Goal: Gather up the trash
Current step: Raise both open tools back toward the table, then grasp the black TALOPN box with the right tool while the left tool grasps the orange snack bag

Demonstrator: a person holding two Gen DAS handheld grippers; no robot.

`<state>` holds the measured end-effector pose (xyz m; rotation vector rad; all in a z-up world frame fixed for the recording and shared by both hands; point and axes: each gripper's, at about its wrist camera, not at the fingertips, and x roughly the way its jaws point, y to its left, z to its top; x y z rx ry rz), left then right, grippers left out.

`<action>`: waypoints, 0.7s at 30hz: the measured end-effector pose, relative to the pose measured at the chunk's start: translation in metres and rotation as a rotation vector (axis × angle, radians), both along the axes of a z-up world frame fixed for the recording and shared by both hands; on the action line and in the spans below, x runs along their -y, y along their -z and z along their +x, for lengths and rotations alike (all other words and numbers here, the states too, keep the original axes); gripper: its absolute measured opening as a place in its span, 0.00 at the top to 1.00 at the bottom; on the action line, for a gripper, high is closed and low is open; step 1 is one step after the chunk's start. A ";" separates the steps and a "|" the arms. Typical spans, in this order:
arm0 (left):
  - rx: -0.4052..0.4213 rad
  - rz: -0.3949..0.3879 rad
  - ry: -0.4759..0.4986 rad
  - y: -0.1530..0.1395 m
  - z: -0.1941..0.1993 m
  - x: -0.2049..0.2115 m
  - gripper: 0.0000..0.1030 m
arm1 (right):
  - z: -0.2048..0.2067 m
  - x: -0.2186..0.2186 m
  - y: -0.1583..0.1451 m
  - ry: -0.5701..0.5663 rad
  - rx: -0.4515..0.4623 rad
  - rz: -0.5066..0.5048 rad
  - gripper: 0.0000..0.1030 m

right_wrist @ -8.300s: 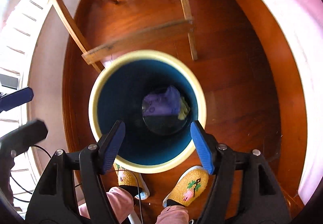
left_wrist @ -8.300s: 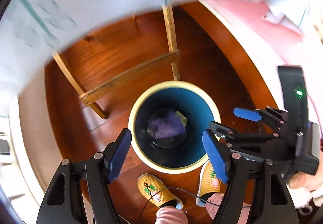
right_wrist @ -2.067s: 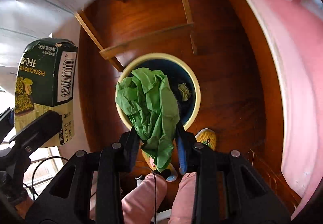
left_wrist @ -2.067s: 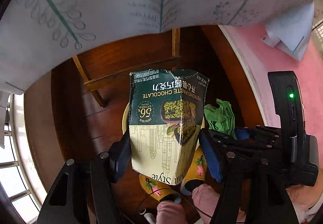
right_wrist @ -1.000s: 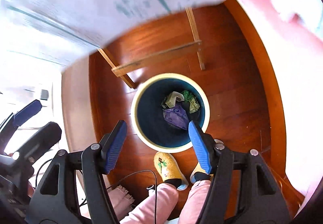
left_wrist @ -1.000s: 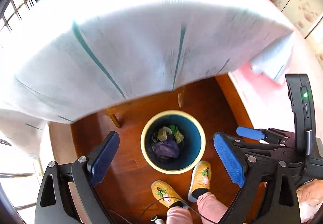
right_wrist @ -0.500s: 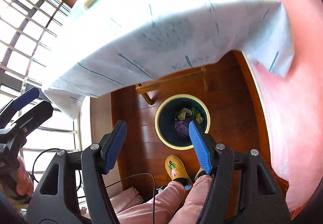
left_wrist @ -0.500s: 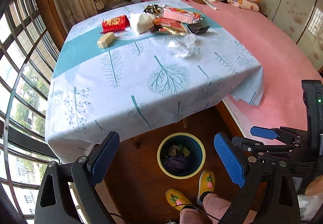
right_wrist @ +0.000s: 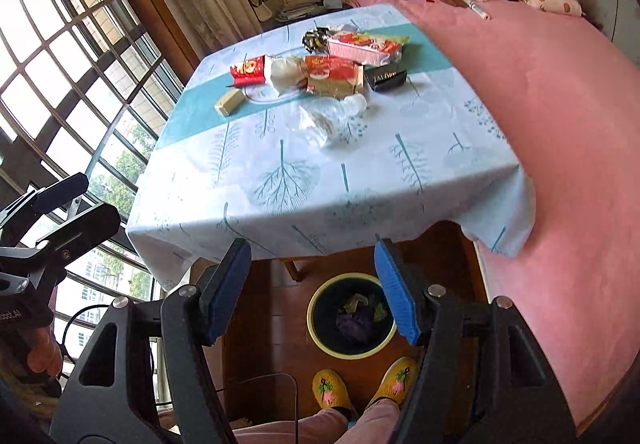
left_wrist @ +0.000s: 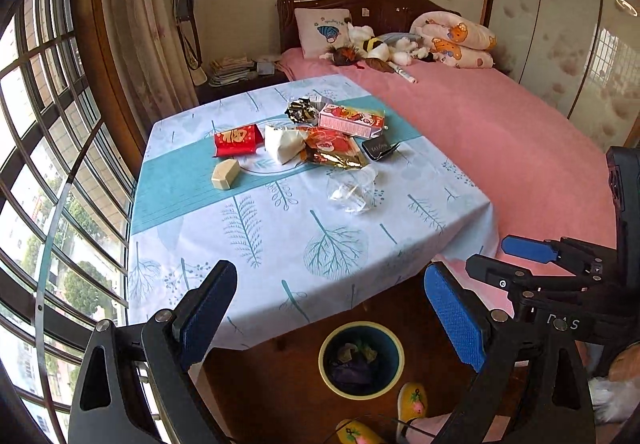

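The left gripper [left_wrist: 330,314] has its blue-padded jaws spread wide with nothing between them, and the right gripper [right_wrist: 314,288] is likewise released and empty, though its jaws stand somewhat closer together. Both are held above the near edge of the table [left_wrist: 248,240], tilted so that they look forward and down over it. Each shows in the other's view: the right one at the lower right edge of the left view, the left one low on the left edge of the right view.

Below and between the fingers, on the wooden floor just past the table's edge, stands the trash bin [right_wrist: 320,340] (yellow rim, dark blue inside). It holds crumpled bits, purple at the bottom with pale and green scraps on top. The person's yellow slippers [right_wrist: 332,390] stand just beside it.

Further out, the trash lies gathered on the far half of the leaf-printed tablecloth: a crumpled clear plastic wrapper [left_wrist: 352,190] nearest, then a small beige box [left_wrist: 226,174], a red packet [left_wrist: 238,140], a white bag [left_wrist: 282,142], a red-and-gold foil wrapper [left_wrist: 332,150], a small black box [left_wrist: 378,148], a pink carton [left_wrist: 352,120] and a wad of black-and-silver foil [left_wrist: 300,110]. A pink bed [left_wrist: 500,132] lies to the right of the table.
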<state>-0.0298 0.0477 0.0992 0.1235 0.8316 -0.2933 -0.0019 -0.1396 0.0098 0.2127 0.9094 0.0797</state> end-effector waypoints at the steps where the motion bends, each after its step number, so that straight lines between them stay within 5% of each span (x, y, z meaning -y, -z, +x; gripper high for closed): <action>1: 0.011 0.002 0.003 -0.003 0.002 0.000 0.07 | 0.000 -0.002 -0.005 0.006 0.009 -0.002 0.40; 8: 0.032 -0.001 -0.026 -0.016 0.025 -0.005 0.07 | 0.016 0.001 -0.015 0.035 0.031 -0.003 0.40; 21: -0.153 -0.059 -0.085 0.027 0.142 0.025 0.09 | 0.109 0.047 0.027 0.067 -0.049 0.072 0.40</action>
